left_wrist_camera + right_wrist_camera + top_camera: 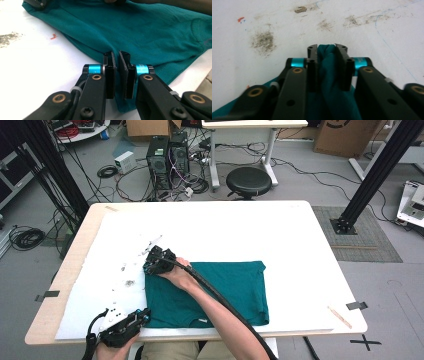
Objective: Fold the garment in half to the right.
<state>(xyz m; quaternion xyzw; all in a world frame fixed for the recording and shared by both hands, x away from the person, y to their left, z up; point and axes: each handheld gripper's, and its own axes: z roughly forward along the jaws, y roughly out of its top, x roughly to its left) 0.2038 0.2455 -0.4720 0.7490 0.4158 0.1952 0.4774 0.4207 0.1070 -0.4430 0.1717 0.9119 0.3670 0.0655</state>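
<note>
A teal shirt [225, 290] lies folded flat on the white table cover, near the front. My left gripper [143, 317] sits at the shirt's near left corner. In the left gripper view its jaws [117, 56] stand nearly together, shut on the edge of the teal cloth [150, 32]. My right gripper [152, 262] rests at the shirt's far left corner, the forearm lying across the cloth. In the right gripper view a bunched fold of the shirt [329, 75] is pinched between the jaws of that gripper [327, 48], just above the stained cover.
The white cover [225, 230] carries dirty smudges [130, 282] left of the shirt and a red fleck [53, 37]. A thin wooden stick [339, 316] lies at the front right. Beyond the table stand a black stool [248, 181] and computer towers [167, 160].
</note>
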